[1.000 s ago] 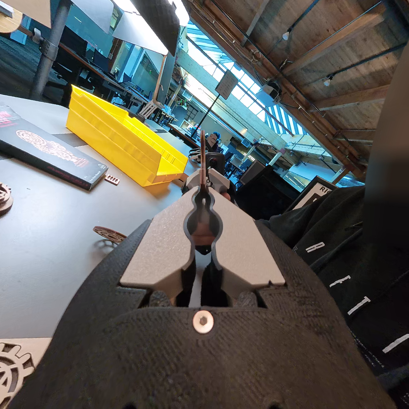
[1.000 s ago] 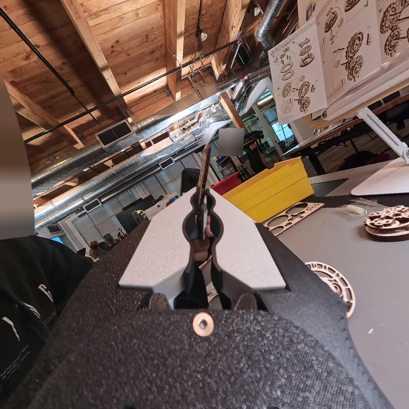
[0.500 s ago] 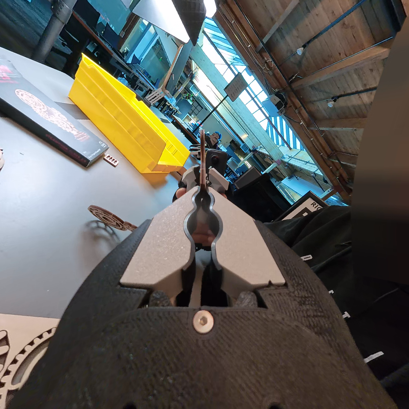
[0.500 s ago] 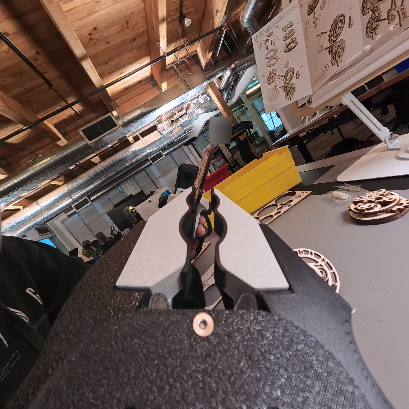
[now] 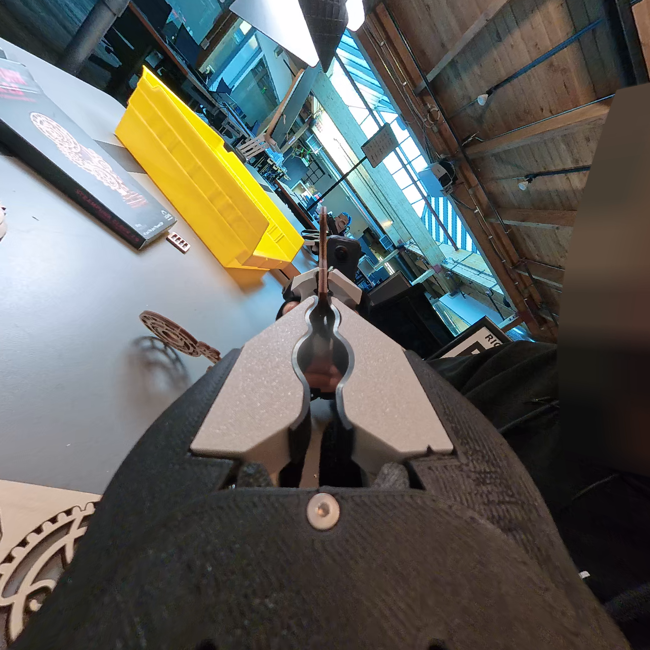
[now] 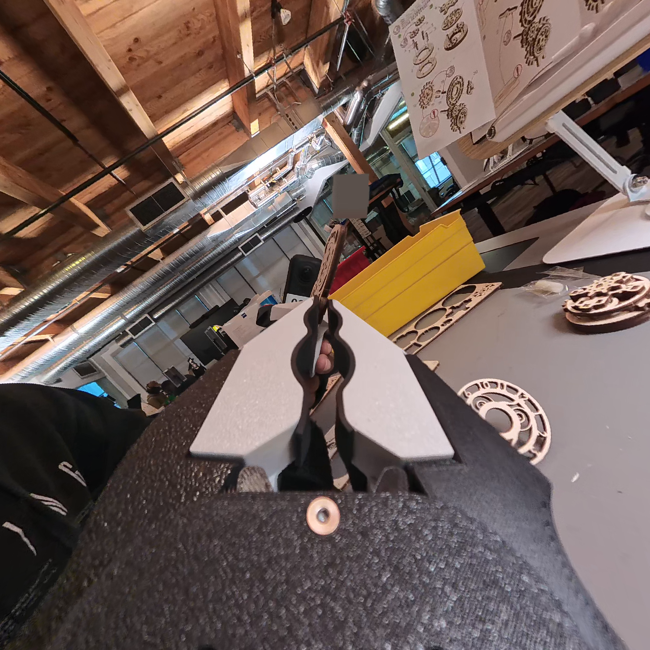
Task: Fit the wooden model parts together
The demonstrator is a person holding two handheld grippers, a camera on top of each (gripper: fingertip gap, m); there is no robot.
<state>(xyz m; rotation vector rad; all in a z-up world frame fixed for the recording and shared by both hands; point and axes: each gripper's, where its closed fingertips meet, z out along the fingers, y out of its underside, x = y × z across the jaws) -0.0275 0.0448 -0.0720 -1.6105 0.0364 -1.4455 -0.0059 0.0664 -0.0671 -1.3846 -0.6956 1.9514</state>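
A thin dark wooden disc (image 5: 322,253) is seen edge-on, held in the air between my two grippers. My left gripper (image 5: 322,306) is shut on its near edge. Straight beyond it, the right gripper (image 5: 325,285) faces me and closes around the disc's far edge. In the right wrist view the disc (image 6: 329,267) leans left out of my right gripper (image 6: 322,307), whose jaws stand close around it with a slim gap on the right. Through that gap I see a hand and a pale finger of the left gripper.
On the grey table (image 5: 70,299) lie a pierced wooden ring (image 5: 172,334) (image 6: 510,418), a yellow bin (image 5: 197,183) (image 6: 415,281), a black box (image 5: 88,169), a built gear stack (image 6: 608,306), cut-out wooden sheets (image 6: 446,316) (image 5: 31,548) and an instruction sheet (image 6: 492,52) on a stand. Less than 4 cm separates the two grippers' tips. Left tips and right tips are each some 20 cm from the built gear stack (image 6: 608,306).
Both grippers have tilted while holding the disc between them. In the right wrist view the disc now leans left and the jaws have parted a little. The left grip is unchanged.
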